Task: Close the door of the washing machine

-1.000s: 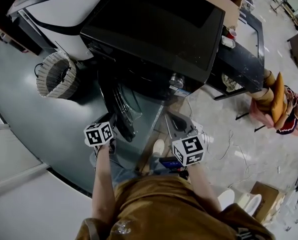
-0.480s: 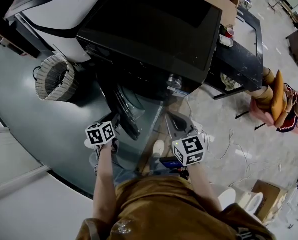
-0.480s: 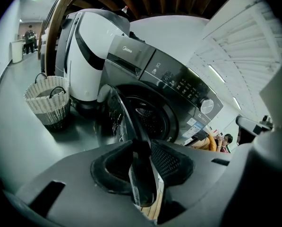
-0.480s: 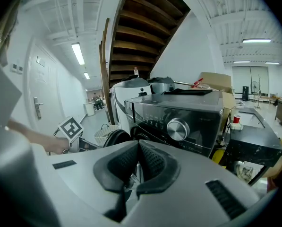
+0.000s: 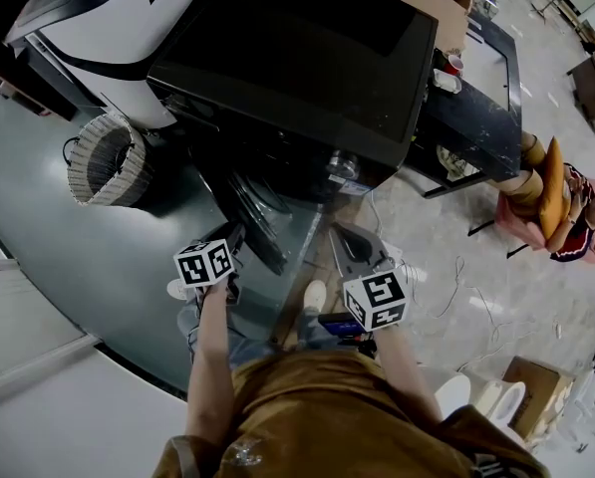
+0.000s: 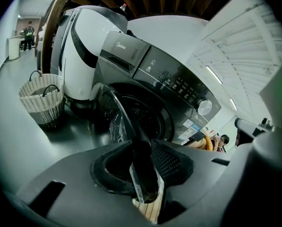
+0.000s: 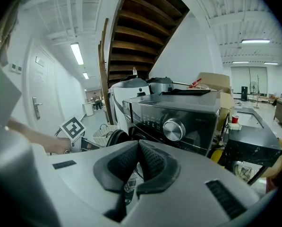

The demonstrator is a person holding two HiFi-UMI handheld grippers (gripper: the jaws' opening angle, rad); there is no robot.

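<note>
The dark front-loading washing machine stands ahead with its round door swung open toward me. My left gripper is at the door's outer edge. In the left gripper view the door's rim runs down between the jaws, and the left gripper is shut on it. Behind the rim are the drum opening and the control panel with its knob. My right gripper hangs to the right of the door, away from it. In its own view the right gripper is shut with nothing in it, facing the machine's knob.
A woven basket stands on the floor left of the machine, beside a white appliance. A black table with small items is on the right, and a person sits beyond it. Cables lie on the floor at right.
My left gripper has shifted a little to the right, toward the machine, with the door's rim in it. The right gripper has stayed where it was.
</note>
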